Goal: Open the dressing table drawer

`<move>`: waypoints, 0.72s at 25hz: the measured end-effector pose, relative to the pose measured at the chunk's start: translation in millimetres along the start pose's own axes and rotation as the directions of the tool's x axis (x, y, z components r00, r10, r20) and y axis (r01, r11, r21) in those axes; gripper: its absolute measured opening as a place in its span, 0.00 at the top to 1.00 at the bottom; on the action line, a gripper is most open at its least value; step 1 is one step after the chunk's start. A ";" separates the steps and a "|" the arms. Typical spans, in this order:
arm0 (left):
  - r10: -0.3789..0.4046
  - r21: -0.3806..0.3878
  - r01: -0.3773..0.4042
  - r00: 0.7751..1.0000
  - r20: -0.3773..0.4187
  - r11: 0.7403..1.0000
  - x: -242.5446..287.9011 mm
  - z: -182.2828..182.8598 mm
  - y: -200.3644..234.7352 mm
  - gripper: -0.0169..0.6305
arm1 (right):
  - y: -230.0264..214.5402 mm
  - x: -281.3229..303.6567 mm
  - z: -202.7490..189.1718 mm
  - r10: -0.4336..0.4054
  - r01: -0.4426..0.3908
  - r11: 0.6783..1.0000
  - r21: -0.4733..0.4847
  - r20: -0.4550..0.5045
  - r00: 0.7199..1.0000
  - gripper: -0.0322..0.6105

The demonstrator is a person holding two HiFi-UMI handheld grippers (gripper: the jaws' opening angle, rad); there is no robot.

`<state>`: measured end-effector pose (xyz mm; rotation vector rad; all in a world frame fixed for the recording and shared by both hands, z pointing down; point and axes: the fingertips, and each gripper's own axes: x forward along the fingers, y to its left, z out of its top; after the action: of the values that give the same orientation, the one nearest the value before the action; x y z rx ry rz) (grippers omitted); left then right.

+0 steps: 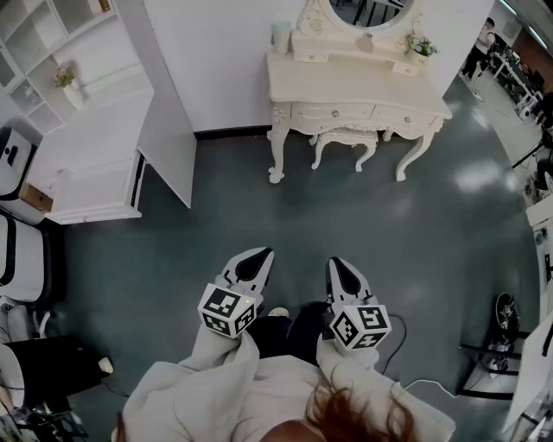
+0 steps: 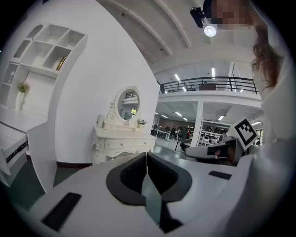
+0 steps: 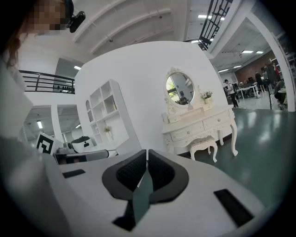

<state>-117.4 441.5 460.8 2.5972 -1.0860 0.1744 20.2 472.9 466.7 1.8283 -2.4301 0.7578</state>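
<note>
The white dressing table (image 1: 354, 86) stands far ahead against the white wall, its drawers (image 1: 333, 112) closed, with an oval mirror (image 1: 363, 13) on top. It also shows as the dressing table (image 2: 122, 143) in the left gripper view and the dressing table (image 3: 199, 127) in the right gripper view. My left gripper (image 1: 257, 256) and right gripper (image 1: 339, 262) hang side by side close to my body, well short of the table. The left gripper (image 2: 146, 154) has its jaws together with nothing between them. So does the right gripper (image 3: 147, 152).
A cushioned stool (image 1: 346, 138) is tucked under the table. A white shelf unit (image 1: 86, 147) with an angled panel stands at the left. White machines (image 1: 22, 259) line the left edge, and a stand with a cable (image 1: 501, 345) sits at the right. Dark green floor (image 1: 346, 216) lies between me and the table.
</note>
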 end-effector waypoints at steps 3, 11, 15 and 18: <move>0.007 -0.003 -0.007 1.000 0.015 1.000 -0.5 2.4 10.5 0.94 | 5.1 8.4 0.2 0.009 -0.009 1.000 -0.005 0.002 1.000 0.89; -0.018 -0.016 0.018 0.999 0.036 1.000 -1.8 5.1 10.6 0.94 | 18.2 10.5 -6.3 0.038 -0.039 0.999 -0.015 -0.023 0.999 0.89; -0.039 0.005 0.039 0.999 0.025 0.999 -5.0 3.6 6.1 0.94 | 17.6 10.4 -7.9 0.012 -0.012 1.000 0.003 -0.022 1.000 0.89; -0.040 -0.001 0.040 0.999 0.017 0.999 -10.0 -0.5 8.2 0.94 | 19.9 10.7 -13.6 -0.007 0.008 1.000 0.012 -0.024 1.000 0.89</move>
<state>-130.3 442.9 461.0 2.6219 -1.0389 0.1424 -5.0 472.4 474.4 1.8207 -2.4080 0.7912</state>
